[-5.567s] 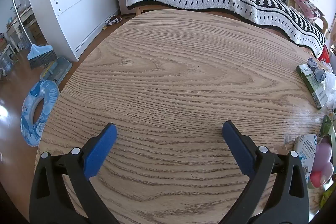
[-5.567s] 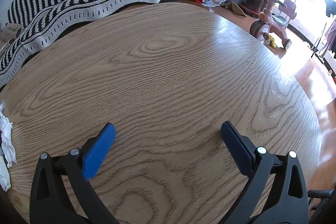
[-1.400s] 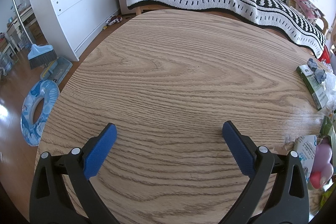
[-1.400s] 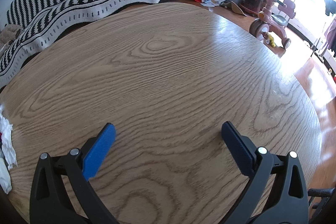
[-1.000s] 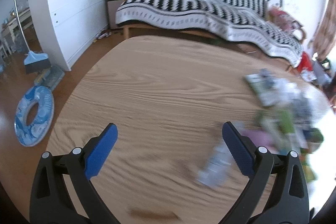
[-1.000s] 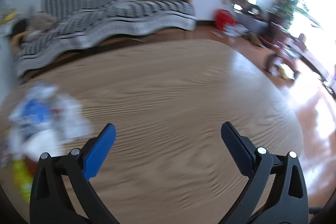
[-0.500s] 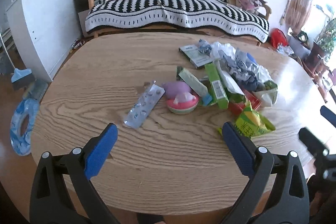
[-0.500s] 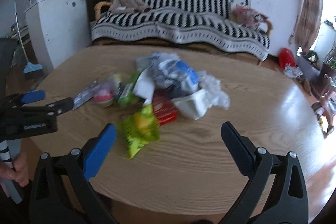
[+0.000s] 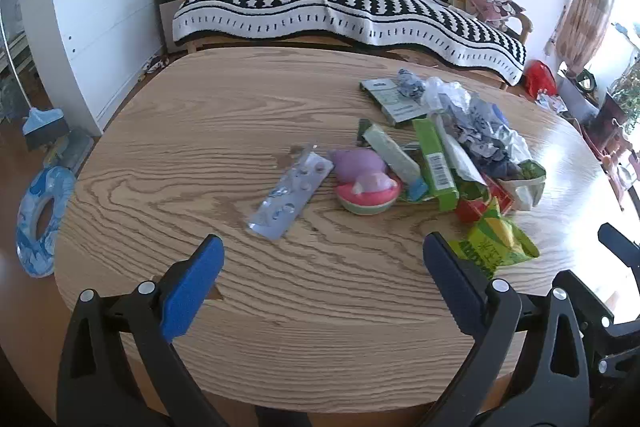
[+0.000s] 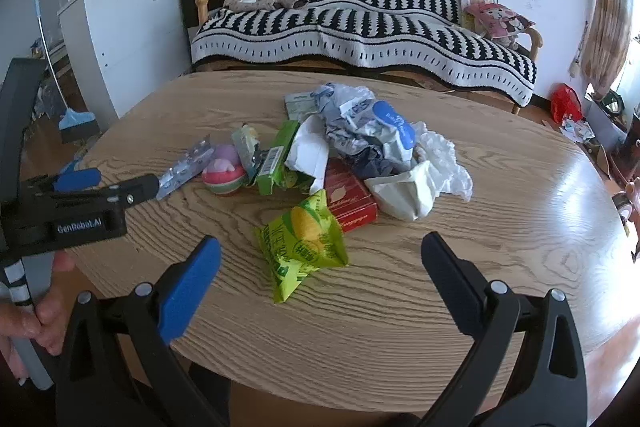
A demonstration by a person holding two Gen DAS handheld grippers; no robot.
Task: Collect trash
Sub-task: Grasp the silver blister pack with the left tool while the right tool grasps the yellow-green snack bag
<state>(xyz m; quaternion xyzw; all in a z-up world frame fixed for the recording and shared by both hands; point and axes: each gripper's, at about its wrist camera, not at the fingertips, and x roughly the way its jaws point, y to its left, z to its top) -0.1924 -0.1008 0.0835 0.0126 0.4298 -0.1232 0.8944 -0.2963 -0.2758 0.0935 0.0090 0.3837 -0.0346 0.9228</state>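
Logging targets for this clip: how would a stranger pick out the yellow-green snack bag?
On the wooden table, find the trash pile. The snack bag lies at its near edge, before the red box. It alone is bright yellow-green and puffed.

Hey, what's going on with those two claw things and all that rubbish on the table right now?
Left gripper open, empty. Right gripper open, empty. Trash pile untouched on table; green snack bag nearest. Nothing blocking.
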